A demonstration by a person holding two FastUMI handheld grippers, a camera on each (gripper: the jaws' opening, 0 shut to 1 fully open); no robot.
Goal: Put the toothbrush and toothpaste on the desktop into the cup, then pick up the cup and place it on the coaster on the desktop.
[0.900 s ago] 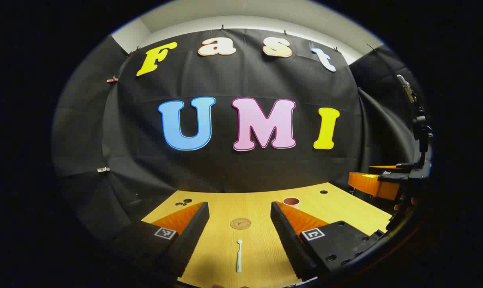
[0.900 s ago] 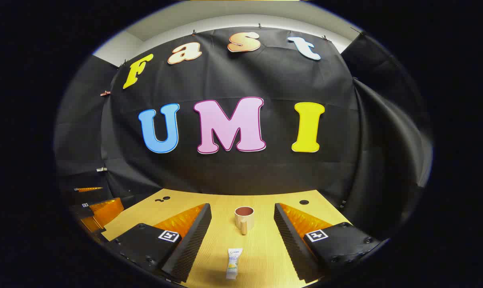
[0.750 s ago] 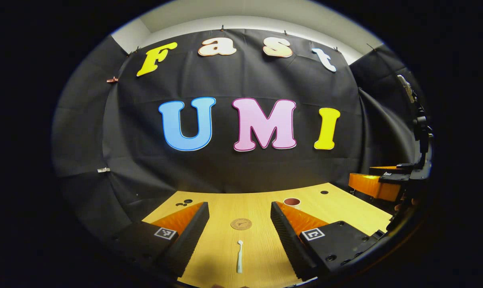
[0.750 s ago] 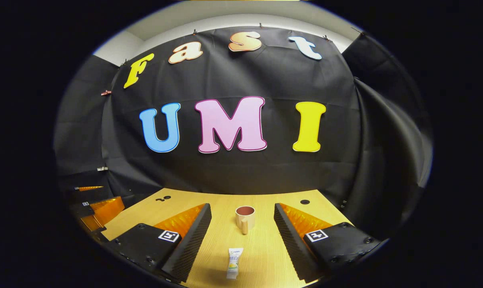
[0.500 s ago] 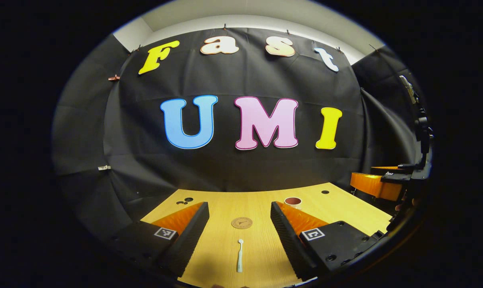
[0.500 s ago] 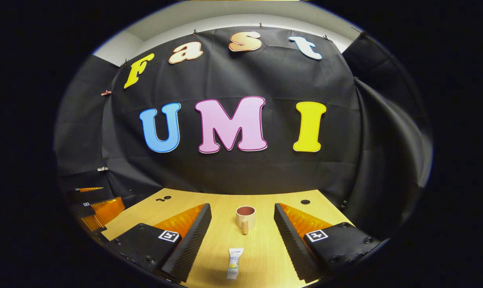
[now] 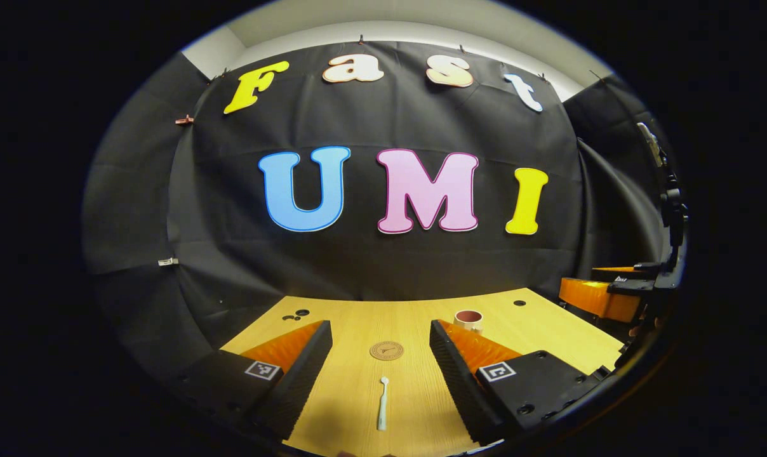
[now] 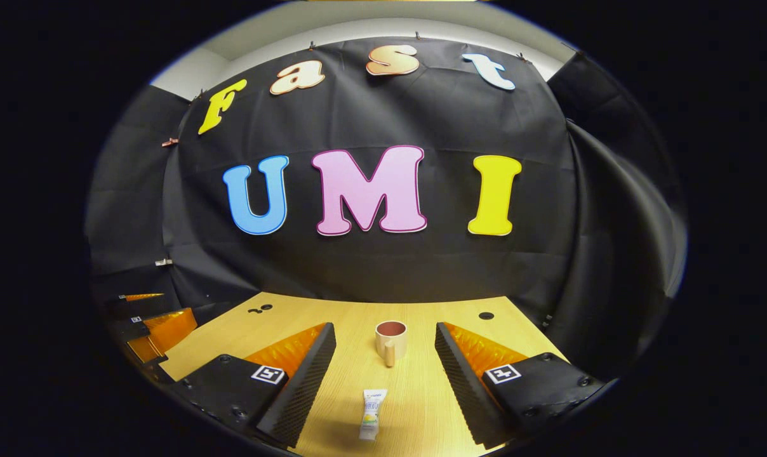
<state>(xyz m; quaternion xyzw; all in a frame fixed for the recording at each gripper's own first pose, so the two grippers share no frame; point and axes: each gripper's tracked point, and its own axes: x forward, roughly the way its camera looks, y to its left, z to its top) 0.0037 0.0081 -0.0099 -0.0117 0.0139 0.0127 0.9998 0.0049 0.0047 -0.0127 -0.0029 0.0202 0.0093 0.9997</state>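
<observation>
In the left gripper view a white toothbrush (image 7: pixel 382 404) lies on the wooden desktop (image 7: pixel 358 324), head pointing away, between the fingers of my open left gripper (image 7: pixel 380 333). Beyond it lies a round brown coaster (image 7: pixel 386 350). A beige cup (image 7: pixel 468 319) peeks out behind the right-hand finger. In the right gripper view a white toothpaste tube (image 8: pixel 371 414) lies near the front, between the fingers of my open right gripper (image 8: pixel 385 334). The cup (image 8: pixel 390 341) stands upright farther off, its handle towards me. Neither gripper holds anything.
The right gripper (image 7: pixel 602 295) hovers at the desktop's right side in the left gripper view. The left gripper (image 8: pixel 155 330) hovers at the left side in the right gripper view. Small dark holes (image 8: pixel 486 315) mark the desktop near its far edge.
Both views have tilted slightly down, so the wall sits a little higher in each image and the desktop looks a touch larger. The objects have not moved.
</observation>
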